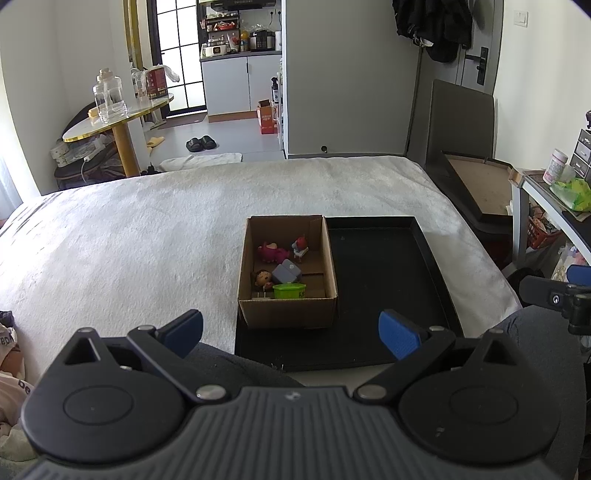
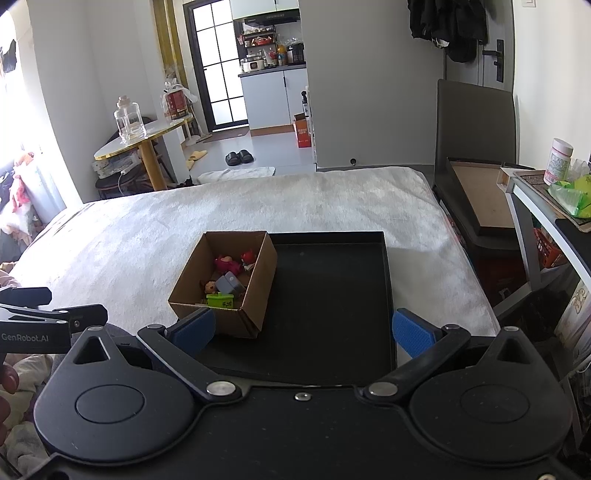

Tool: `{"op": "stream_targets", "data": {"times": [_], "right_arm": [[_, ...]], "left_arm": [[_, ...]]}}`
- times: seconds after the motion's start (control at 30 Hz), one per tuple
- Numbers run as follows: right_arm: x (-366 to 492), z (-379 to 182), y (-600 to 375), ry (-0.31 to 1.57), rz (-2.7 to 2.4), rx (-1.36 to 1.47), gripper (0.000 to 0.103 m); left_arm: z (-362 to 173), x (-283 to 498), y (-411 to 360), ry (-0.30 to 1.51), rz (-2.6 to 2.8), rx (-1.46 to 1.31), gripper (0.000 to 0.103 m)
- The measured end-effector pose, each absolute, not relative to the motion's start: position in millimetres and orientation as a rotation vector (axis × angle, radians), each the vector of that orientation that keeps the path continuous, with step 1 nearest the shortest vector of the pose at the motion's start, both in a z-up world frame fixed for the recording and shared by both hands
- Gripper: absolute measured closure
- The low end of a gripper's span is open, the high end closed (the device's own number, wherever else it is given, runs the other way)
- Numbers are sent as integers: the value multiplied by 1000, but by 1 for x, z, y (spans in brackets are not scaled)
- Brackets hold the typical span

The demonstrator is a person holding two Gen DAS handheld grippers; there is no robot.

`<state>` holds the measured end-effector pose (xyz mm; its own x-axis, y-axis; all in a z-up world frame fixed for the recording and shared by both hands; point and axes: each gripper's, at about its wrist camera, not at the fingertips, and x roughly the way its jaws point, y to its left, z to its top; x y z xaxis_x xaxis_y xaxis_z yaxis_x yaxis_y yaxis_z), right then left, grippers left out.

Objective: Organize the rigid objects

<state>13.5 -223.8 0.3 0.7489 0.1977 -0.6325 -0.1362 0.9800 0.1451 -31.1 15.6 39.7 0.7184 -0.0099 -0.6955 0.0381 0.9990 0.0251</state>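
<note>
Nearest, the left gripper (image 1: 290,334) is seen with its blue-padded fingers (image 1: 399,334) spread wide, nothing held between them. Likewise, the right gripper (image 2: 303,330) is held with its fingers (image 2: 413,334) wide apart and empty. Both are poised at the near edge of a bed covered by a white blanket (image 1: 147,221). A person's grey-clad knee (image 1: 532,332) is glimpsed at the near right of the left wrist view, just beside the tray.

Just beyond the fingers, a black tray (image 1: 384,280) is laid on the blanket, and its right part is bare. A cardboard box (image 1: 288,314) is set in the left part of the tray, open at the top. Inside the box, the small rigid toys are gathered: a green container (image 1: 289,291) at the near wall, a grey block (image 1: 287,272) just behind it, a brown-haired figure (image 1: 261,277) to the left of the block, a pink figure (image 1: 272,252) farther back and a red-capped figure (image 1: 300,248) to its right.

Farther off, a round table (image 2: 147,138) bearing a clear jar (image 2: 128,120) is seen at the far left, black slippers (image 2: 239,157) are left on the floor, and a kitchen counter (image 2: 271,70) is visible through the doorway. Dark clothing (image 2: 447,22) is hung at the far right.
</note>
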Motion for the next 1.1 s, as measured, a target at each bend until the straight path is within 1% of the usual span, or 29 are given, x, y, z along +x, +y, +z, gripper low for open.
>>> {"op": "stream_targets", "data": {"times": [1.1], "right_arm": [[13,-1,-225,702,169,91,0]], "left_arm": [[39,-34,14,768,-24,40,2]]}}
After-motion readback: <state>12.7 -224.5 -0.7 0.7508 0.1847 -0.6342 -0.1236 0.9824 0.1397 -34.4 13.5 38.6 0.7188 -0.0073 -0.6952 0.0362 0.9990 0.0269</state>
